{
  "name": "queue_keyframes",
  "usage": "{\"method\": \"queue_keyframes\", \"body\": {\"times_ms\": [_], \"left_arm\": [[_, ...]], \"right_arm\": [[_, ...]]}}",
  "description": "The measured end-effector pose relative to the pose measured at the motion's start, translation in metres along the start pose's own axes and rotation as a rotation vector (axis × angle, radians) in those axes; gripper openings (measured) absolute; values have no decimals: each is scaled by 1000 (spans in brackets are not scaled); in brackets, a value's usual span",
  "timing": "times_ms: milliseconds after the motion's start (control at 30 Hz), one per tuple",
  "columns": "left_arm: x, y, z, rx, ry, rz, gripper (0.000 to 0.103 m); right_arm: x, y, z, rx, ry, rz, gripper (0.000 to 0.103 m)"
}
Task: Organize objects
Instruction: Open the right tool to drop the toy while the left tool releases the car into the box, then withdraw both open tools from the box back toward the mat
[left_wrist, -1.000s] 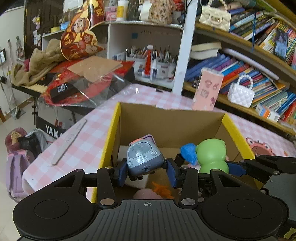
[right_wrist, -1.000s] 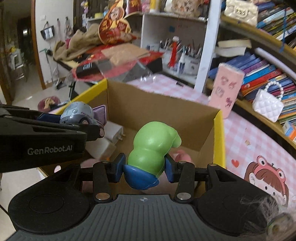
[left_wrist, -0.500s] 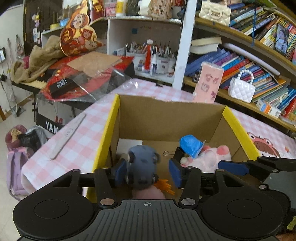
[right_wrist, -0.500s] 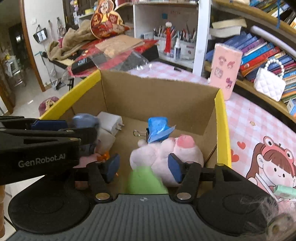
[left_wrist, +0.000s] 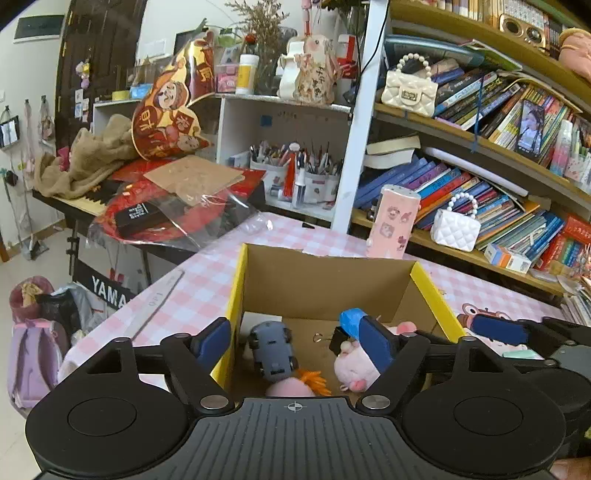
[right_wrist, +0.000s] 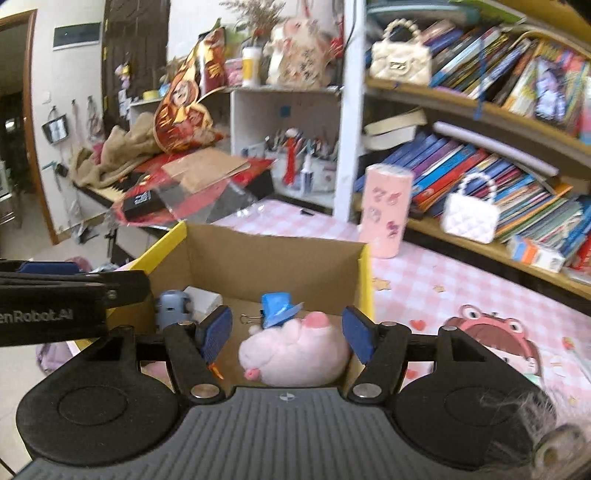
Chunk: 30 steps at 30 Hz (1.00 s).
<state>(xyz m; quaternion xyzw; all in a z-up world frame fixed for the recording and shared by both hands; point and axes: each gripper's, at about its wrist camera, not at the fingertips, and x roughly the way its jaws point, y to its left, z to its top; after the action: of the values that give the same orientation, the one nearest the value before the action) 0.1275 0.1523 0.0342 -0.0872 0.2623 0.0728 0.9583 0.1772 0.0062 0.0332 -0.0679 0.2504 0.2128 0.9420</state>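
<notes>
A cardboard box with yellow rims sits on the pink checked table. Inside it lie a grey-blue toy car, a pink plush pig, a blue paper piece and a pink toy with orange hair. My left gripper is open and empty above the box's near left side. My right gripper is open and empty above the pig. The green toy is hidden.
A pink patterned cylinder stands behind the box. A ruler lies on the table's left. Bookshelves with a white handbag run along the back right. A keyboard piled with clutter is at the left.
Both grippers opened and pulled up and back. The toy car dropped from the left gripper into the box; the green toy dropped from the right gripper out of sight.
</notes>
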Motion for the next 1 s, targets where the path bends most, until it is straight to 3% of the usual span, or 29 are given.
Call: {"method": "queue_keyframes", "body": {"times_ms": [133,433,767,1000], "left_arm": [[-12,4,-9,-2,8,-9,80],[-35,11,-43,15,87,-28,80],[-60,13,-74,44,166,-55,92],[-74,14,-89,64,195,-66,94]], "right_arm": [[-21,0,-11,4,-3,-36,65],[-50,18,-51,7,79,-67,66],[-79,36,-86,56,153,-102,72],[-96,40,-104,93,185,-137,73]]}}
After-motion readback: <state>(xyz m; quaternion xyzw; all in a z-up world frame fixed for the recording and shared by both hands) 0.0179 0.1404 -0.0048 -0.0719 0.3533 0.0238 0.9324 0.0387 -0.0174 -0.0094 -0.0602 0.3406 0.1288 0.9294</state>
